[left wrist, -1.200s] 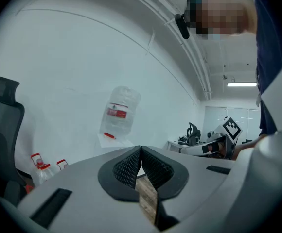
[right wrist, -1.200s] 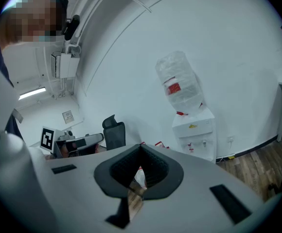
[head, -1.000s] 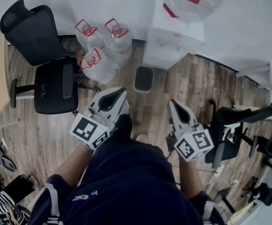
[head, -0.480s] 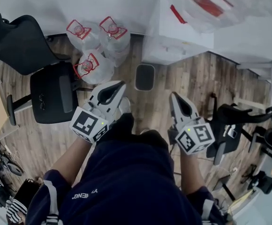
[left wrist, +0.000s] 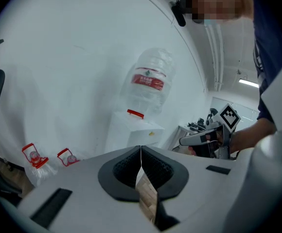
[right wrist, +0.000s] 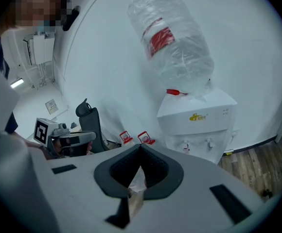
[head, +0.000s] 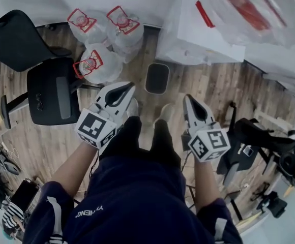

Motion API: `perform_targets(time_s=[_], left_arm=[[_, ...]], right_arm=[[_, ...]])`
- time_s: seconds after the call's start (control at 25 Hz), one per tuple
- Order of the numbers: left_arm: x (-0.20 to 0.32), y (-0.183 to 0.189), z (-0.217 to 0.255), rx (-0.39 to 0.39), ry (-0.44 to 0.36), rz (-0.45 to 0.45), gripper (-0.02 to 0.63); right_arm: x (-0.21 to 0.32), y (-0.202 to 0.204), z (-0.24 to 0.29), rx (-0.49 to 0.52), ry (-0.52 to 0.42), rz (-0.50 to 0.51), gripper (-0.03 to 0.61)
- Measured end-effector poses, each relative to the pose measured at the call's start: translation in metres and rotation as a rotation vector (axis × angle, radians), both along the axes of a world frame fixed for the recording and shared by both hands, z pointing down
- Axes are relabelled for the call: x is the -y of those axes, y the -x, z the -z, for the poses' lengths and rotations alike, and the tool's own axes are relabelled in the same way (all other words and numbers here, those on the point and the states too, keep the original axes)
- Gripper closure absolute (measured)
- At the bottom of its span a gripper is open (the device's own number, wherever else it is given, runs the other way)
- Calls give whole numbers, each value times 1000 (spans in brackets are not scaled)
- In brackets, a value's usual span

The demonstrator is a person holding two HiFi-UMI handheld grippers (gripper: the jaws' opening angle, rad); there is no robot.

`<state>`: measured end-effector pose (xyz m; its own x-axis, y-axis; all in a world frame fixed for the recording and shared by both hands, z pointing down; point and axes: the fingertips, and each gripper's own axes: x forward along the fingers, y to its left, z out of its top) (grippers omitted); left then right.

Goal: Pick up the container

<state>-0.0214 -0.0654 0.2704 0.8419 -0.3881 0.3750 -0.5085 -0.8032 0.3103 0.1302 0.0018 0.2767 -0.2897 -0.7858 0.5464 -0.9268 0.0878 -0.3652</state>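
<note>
Three clear water jugs with red caps stand on the wood floor by the wall: two at the back (head: 84, 24) (head: 123, 27) and one in front (head: 94, 65). The back pair also shows in the left gripper view (left wrist: 34, 159) and the right gripper view (right wrist: 125, 138). A small black bin (head: 157, 78) sits beside them. My left gripper (head: 128, 87) (left wrist: 140, 149) is shut and empty, held in the air short of the front jug. My right gripper (head: 188, 98) (right wrist: 141, 147) is shut and empty too, pointing toward the white water dispenser (head: 198, 39).
A large inverted bottle (right wrist: 172, 38) tops the dispenser (right wrist: 199, 120). A black office chair (head: 51, 93) stands left of the jugs. Dark exercise gear (head: 269, 136) crowds the right. Bags and clutter (head: 5, 207) lie at the lower left. The person's feet stand just behind the bin.
The person has stepped closer to the jugs and dispenser, and both feet now show. Both grippers have come forward and lower together, still shut.
</note>
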Motion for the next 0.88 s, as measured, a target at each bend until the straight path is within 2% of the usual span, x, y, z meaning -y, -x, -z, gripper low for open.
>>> perform_targets(time_s=[0.24, 0.52, 0.76, 0.88], left_arm=[[12, -17, -94, 82, 43, 70, 588], [13, -37, -232, 176, 80, 60, 588], [8, -40, -389, 232, 228, 90, 588], [1, -40, -459, 277, 272, 84, 583]], right_arm=[[14, -18, -94, 5, 88, 69, 571], [25, -41, -234, -52, 195, 69, 571], [26, -46, -385, -51, 305, 36, 569], [17, -47, -455, -63, 371, 31, 560]])
